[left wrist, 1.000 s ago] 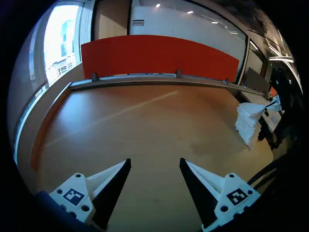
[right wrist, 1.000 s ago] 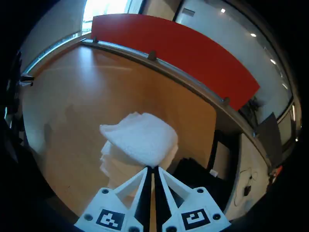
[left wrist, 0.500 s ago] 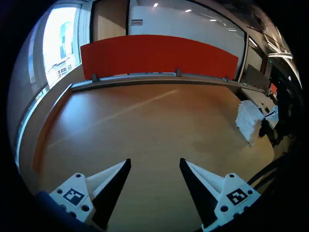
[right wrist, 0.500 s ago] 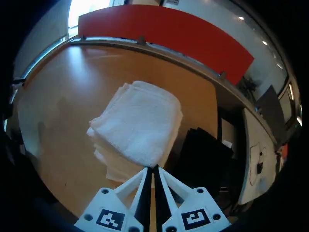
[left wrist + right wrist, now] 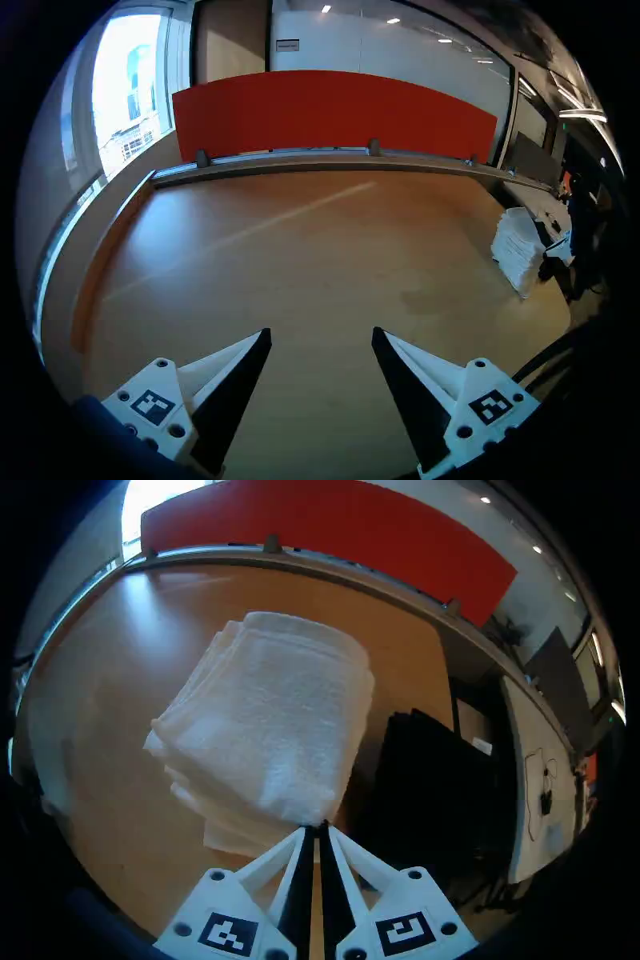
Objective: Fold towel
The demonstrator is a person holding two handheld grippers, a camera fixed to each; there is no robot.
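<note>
A folded white towel (image 5: 276, 720) lies on top of a stack of folded white towels (image 5: 212, 820) near the right edge of the wooden table (image 5: 120, 664). My right gripper (image 5: 318, 828) is shut, its tips pinching the top towel's near corner. In the left gripper view the same stack (image 5: 518, 248) sits far right on the table (image 5: 304, 240), with the right gripper (image 5: 562, 246) partly visible just beyond it. My left gripper (image 5: 322, 332) hovers open over bare wood, nothing between its fingers.
A red divider panel (image 5: 336, 112) on a metal rail runs along the table's far edge. A window (image 5: 128, 104) is at the left. A dark chair or bag (image 5: 424, 784) stands just past the table's right edge beside the stack.
The right gripper has carried the hanging towel down and forward, and it now lies flat on the stack. The left gripper has barely moved and stays open.
</note>
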